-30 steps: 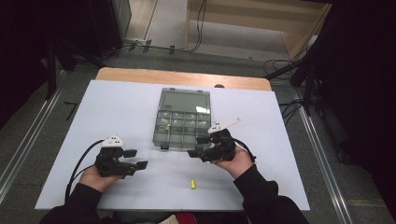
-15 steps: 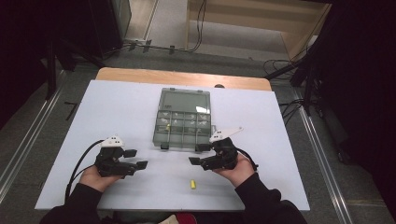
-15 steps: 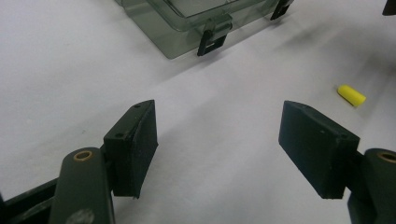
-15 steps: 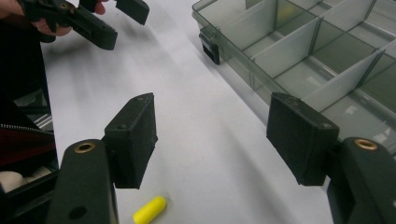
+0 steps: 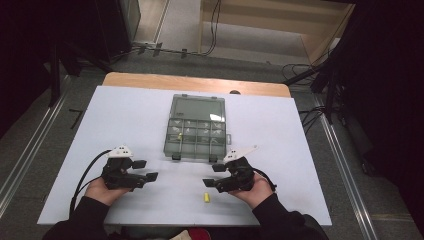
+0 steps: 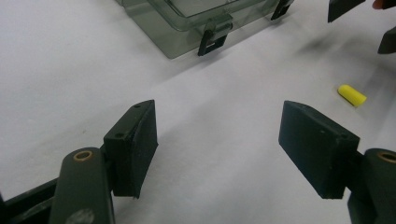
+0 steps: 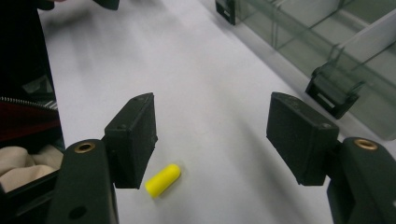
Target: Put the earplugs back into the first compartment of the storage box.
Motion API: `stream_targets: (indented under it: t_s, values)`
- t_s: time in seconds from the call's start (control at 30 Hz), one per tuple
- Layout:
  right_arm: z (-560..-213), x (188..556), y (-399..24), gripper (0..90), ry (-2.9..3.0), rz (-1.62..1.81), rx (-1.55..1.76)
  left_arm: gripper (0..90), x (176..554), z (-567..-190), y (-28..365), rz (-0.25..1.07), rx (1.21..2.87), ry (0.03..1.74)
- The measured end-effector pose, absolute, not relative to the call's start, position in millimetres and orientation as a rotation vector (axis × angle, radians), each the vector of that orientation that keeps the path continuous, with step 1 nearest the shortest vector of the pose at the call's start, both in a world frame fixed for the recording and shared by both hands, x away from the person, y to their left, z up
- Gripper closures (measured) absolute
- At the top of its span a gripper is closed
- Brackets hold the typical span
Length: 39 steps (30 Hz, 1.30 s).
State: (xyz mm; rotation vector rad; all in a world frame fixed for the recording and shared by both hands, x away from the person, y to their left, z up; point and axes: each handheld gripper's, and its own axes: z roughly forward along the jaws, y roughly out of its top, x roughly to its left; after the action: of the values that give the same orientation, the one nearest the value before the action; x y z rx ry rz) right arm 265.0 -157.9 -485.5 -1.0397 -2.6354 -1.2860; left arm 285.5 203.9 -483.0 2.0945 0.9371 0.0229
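One yellow plug lies on the white table, just beside the right gripper, whose jaws have just narrowed slightly yet gape empty. The left gripper also gapes empty. One clear compartment box sits behind both grippers.
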Motion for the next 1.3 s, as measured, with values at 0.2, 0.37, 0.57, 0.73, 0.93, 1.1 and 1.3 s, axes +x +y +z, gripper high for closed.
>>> stream_targets:
  t_s: [0.2, 0.37, 0.57, 0.73, 0.93, 1.1, 1.3]
  values:
    - [-489, 259, -156, 31.8, -2.637, -1.259, -1.031, 28.1, 285, -483, 204, 0.022, 2.095, 0.936]
    - [-493, 255, -155, 31.8, -2.644, -1.236, -1.025, 28.1, 285, -483, 203, 0.025, 2.099, 0.934]
    - [-497, 250, -150, 32.2, -2.680, -1.184, -0.990, 28.1, 285, -483, 203, 0.028, 2.106, 0.932]
    - [-499, 248, -147, 35.2, -2.694, -1.157, -0.980, 28.1, 285, -483, 203, 0.028, 2.108, 0.931]
    - [-500, 246, -145, 39.6, -2.698, -1.140, -0.969, 28.1, 285, -483, 203, 0.029, 2.108, 0.930]
    - [-503, 244, -142, 46.9, -2.716, -1.111, -0.949, 28.1, 285, -483, 203, 0.029, 2.109, 0.929]
    - [-505, 240, -137, 60.7, -2.736, -1.076, -0.927, 28.1, 285, -483, 203, 0.033, 2.106, 0.931]
